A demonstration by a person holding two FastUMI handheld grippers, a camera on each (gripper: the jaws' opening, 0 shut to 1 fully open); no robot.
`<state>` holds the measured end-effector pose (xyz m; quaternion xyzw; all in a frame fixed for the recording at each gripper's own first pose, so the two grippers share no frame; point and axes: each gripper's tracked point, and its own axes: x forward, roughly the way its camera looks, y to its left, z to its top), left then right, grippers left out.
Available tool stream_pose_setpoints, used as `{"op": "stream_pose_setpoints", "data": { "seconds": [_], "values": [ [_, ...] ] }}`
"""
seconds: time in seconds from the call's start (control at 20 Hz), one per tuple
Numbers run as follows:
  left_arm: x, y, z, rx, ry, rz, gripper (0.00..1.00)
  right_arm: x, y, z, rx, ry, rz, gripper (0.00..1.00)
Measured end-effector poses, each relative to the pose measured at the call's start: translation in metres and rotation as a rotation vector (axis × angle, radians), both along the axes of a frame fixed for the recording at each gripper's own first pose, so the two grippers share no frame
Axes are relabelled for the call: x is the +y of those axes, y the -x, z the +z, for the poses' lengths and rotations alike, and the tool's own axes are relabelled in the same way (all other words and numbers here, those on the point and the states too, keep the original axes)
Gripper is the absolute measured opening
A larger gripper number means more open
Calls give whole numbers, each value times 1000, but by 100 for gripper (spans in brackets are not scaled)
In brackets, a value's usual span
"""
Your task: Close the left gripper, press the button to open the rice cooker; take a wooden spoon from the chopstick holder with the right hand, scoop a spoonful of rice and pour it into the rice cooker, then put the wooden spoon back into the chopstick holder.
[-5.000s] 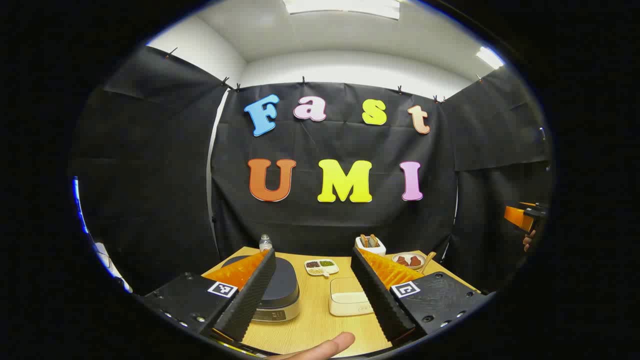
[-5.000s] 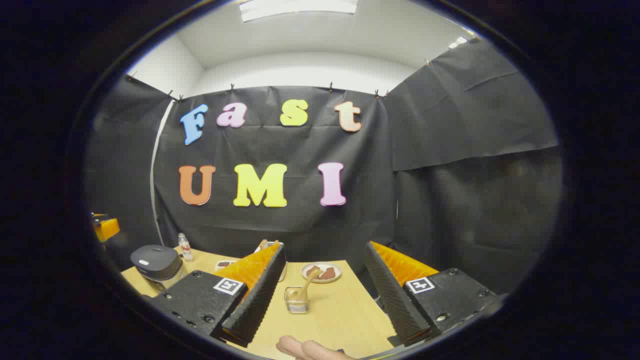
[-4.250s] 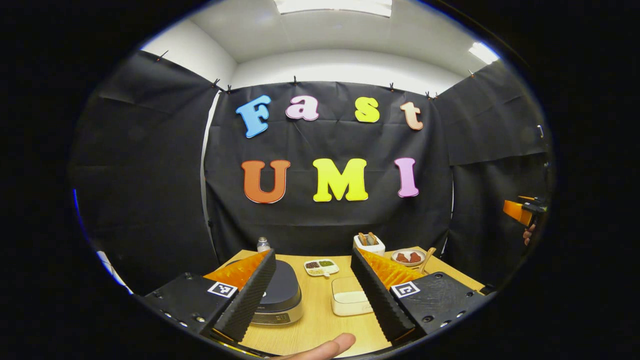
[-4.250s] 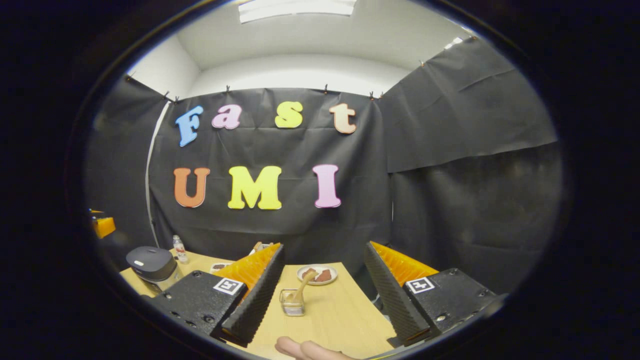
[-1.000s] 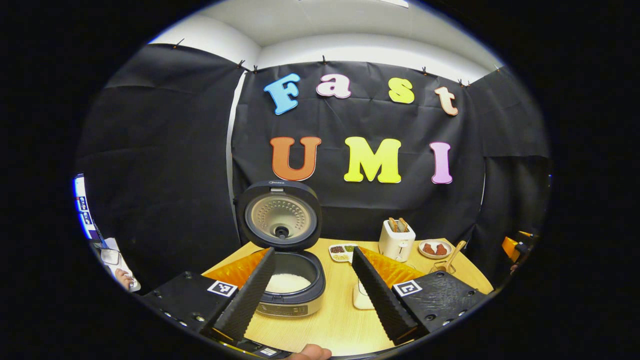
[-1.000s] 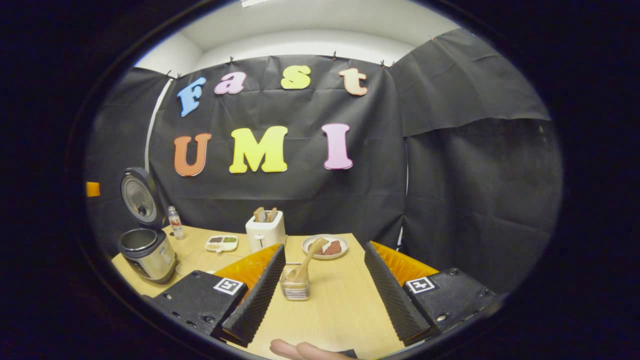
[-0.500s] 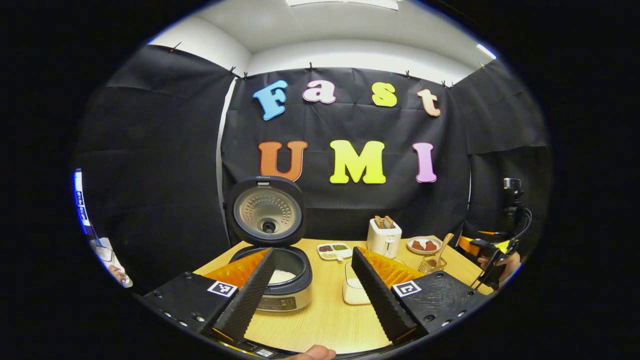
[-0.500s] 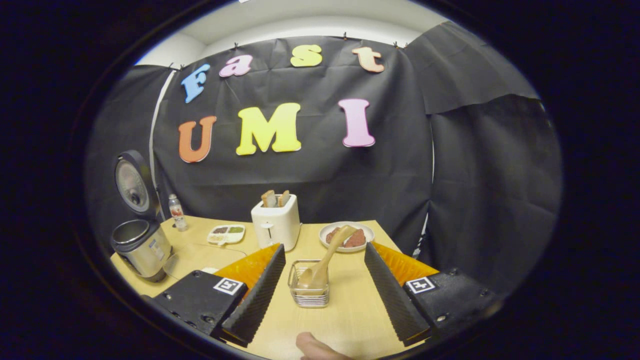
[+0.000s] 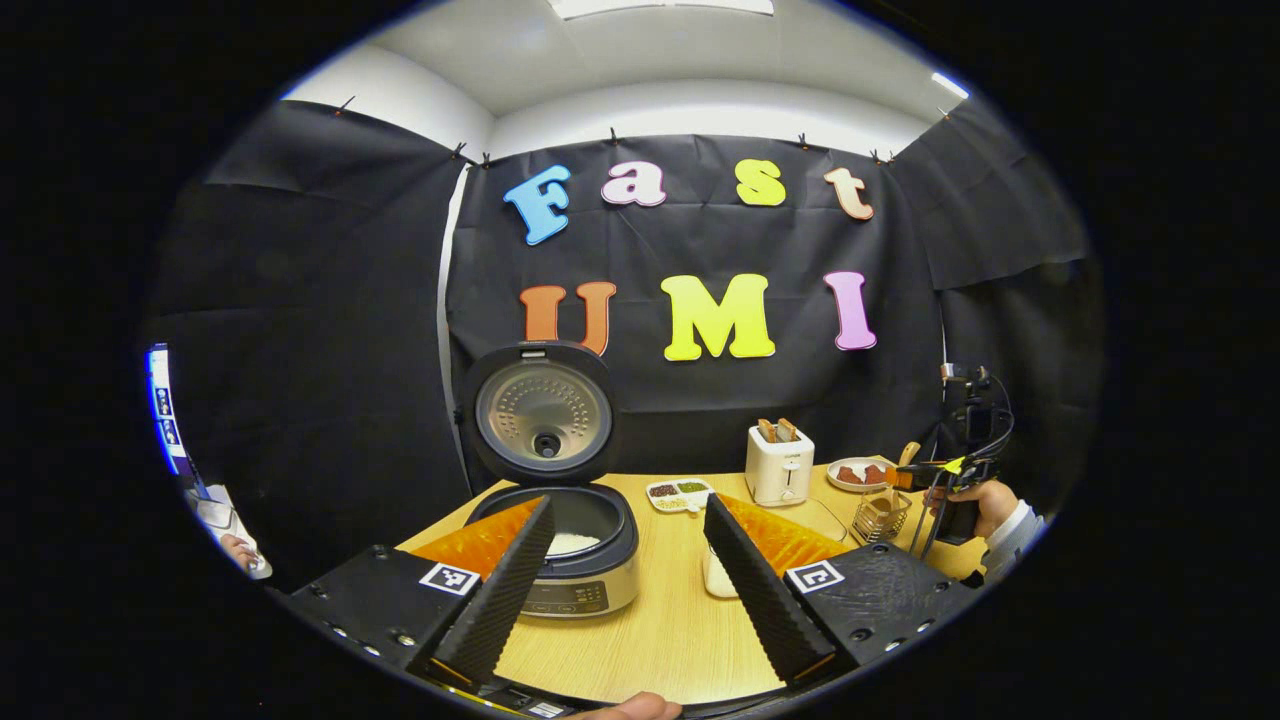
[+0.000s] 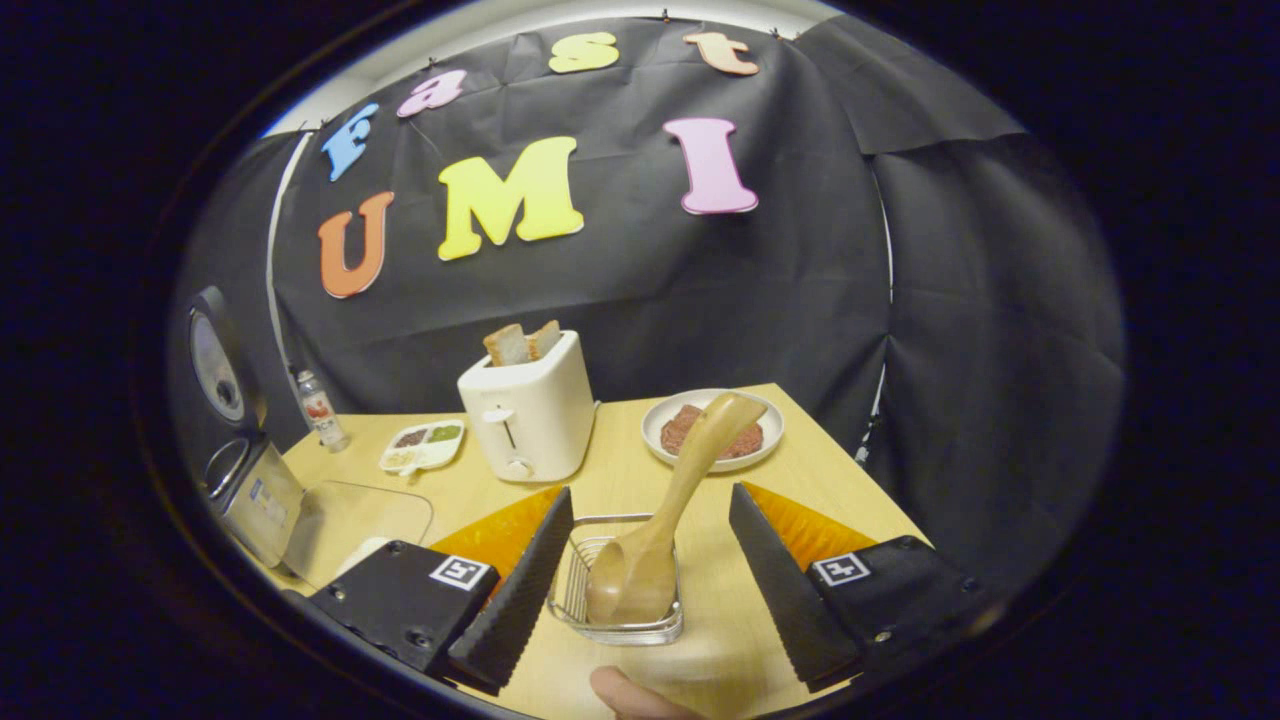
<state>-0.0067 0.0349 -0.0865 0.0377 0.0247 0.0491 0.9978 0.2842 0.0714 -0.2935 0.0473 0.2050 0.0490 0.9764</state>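
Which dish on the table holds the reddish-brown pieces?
The round white plate behind the wooden spoon; the small divided tray left of the toaster holds assorted grains.

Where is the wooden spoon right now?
In the right gripper view, the light wooden spoon stands bowl-down in the wire chopstick holder, between the open right gripper's fingers, its handle leaning toward the white plate behind.

One rice cooker (image 9: 580, 560), one toaster (image 10: 527, 412) holding two bread slices (image 10: 522, 342), one wooden spoon (image 10: 660, 530), one wire holder (image 10: 615, 590), one plate (image 10: 712, 428), one bottle (image 10: 319, 409), one divided dish (image 10: 421, 446).
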Motion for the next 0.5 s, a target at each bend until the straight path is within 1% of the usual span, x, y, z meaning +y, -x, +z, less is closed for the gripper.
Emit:
{"op": "stream_pose_setpoints", "data": {
  "seconds": [0.05, 0.1, 0.15, 0.2, 0.3, 0.35, 0.4, 0.45, 0.5],
  "values": [
    [1, 2, 0, -5, 1, 5, 100, -3, -8, -5, 11, -8, -13, 100],
    [0, 3, -2, -7, -1, 0, 96, -8, -16, -10, 23, -27, -26, 100],
    [-1, 3, -2, -7, -1, -3, 96, -10, -24, -15, 38, -53, -33, 100],
    [0, 2, -5, -4, -2, -5, 96, -6, -30, -20, 54, -88, -11, 97],
    [-2, 2, -7, 4, -4, -16, 96, 1, -37, -21, 54, -166, 34, 78],
    [-3, 0, -7, 4, -7, -17, 96, 0, -40, -22, 52, -187, 26, 74],
    [-4, -1, -7, 6, -9, -20, 96, -3, -46, -28, 61, -184, 20, 65],
    [-5, -2, -7, 6, -10, -28, 96, -4, -46, -30, 62, -170, 23, 73],
    [-7, -3, -8, 7, -10, -34, 96, -5, -47, -34, 69, -150, 19, 72]
  ]
}}
